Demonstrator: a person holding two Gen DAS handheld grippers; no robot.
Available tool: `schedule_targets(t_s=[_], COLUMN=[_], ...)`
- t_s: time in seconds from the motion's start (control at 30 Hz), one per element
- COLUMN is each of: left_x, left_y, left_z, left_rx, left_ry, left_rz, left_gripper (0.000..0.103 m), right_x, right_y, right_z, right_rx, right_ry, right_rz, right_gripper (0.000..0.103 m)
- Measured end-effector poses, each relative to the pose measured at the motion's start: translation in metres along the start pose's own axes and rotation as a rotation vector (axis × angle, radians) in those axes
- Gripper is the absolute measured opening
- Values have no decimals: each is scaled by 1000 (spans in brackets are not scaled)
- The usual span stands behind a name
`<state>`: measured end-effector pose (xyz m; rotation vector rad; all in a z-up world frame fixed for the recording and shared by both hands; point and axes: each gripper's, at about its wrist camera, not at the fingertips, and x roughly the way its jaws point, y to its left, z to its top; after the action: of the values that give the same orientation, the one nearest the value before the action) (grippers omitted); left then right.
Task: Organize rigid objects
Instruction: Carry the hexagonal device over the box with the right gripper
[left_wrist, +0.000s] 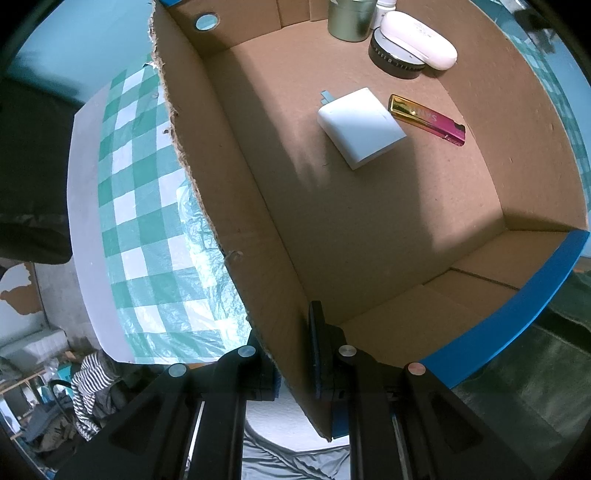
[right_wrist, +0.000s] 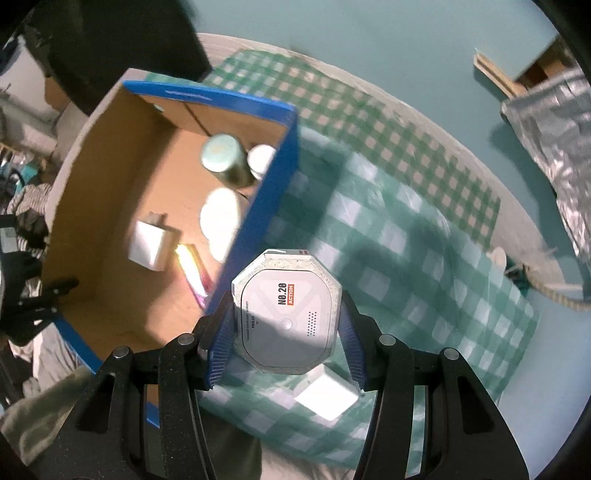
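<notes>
Checked tablecloth (right_wrist: 399, 229) below: left fingers (left_wrist: 295, 354) pinch box wall (left_wrist: 229, 206), right fingers (right_wrist: 286, 332) grip octagonal case (right_wrist: 286, 314).

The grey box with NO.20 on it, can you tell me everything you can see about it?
The grey box is flat with eight sides, its corners cut off, and a pale speckled rim around a smooth face. Printed on it are "NO.20", an orange "ACTION" label, a small round button and a patch of tiny holes. It looks like hard plastic. The right gripper is shut on it, blue pads pressing two opposite sides, holding it above the checked cloth, just beside the cardboard box.
</notes>
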<state>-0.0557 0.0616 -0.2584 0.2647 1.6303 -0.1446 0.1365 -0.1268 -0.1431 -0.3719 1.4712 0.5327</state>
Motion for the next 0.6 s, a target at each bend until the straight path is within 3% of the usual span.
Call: schedule_targets(t_s=[0.6], left_x=[2], left_y=[6], left_z=[-3], left_rx=[-7], left_ry=[-6], left_rz=[-5], left_gripper=[12], right_x=[11], right_y=[65], right_z=[40], right_rx=[-200], right_ry=[5], right_rz=[15], right_gripper=[53])
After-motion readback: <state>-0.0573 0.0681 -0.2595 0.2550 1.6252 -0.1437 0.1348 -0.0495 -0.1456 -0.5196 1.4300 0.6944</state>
